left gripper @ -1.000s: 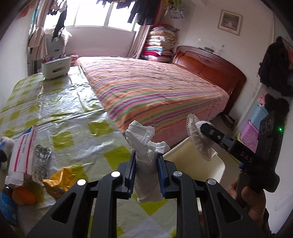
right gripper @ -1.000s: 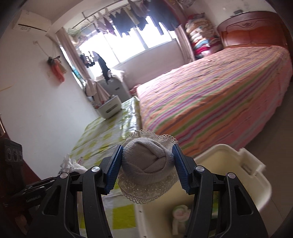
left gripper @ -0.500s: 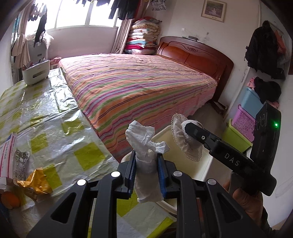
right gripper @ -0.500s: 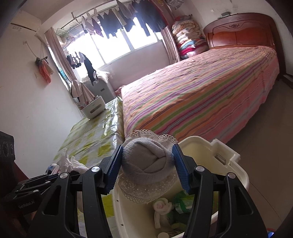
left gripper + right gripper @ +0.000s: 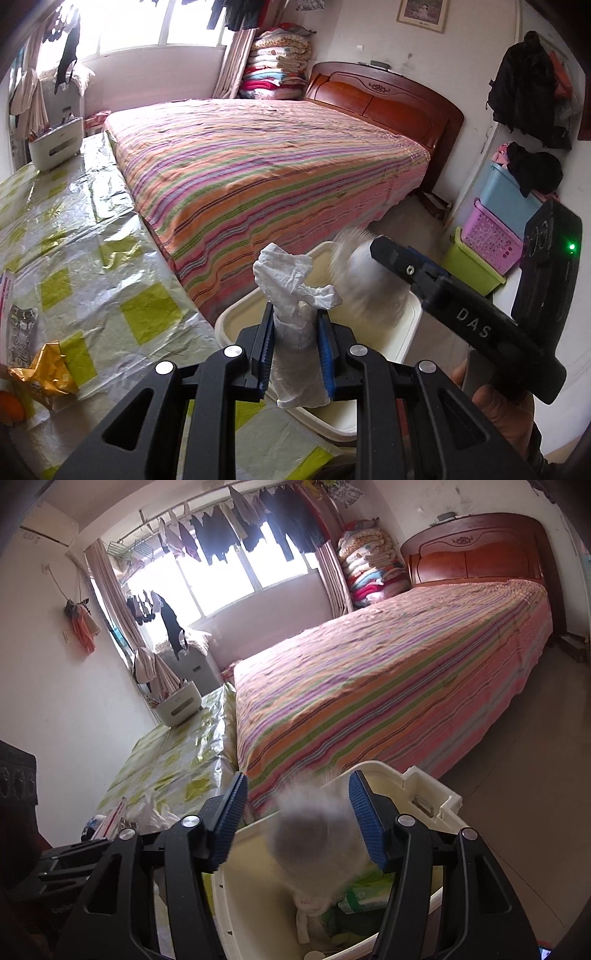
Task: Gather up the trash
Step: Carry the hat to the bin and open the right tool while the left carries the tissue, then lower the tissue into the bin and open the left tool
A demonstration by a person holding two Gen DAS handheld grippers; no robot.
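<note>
A cream plastic bin (image 5: 236, 321) stands on the floor between the table and the bed. My left gripper (image 5: 295, 354) is shut on a crumpled white tissue (image 5: 291, 288), held upright above the bin's near rim. My right gripper (image 5: 295, 805) hangs over the bin (image 5: 424, 786) with its jaws opening. A grey bundle with a lace edge (image 5: 314, 845) is blurred between the blue pads, free of both and dropping toward the bin. In the left wrist view that bundle (image 5: 365, 280) shows as a pale blur at the right gripper's tip.
A striped bed (image 5: 277, 166) fills the room beyond the bin. The table's yellow-checked cover (image 5: 74, 240) carries a gold wrapper (image 5: 48, 369), an orange (image 5: 11, 404) and a white box (image 5: 55, 144). Coloured baskets (image 5: 491, 240) are stacked at the right. A green packet (image 5: 369, 890) lies in the bin.
The right jaws have widened and the grey lace-edged bundle has come loose and sunk between them. Both grippers have shifted further over the bin; the left keeps its tissue.
</note>
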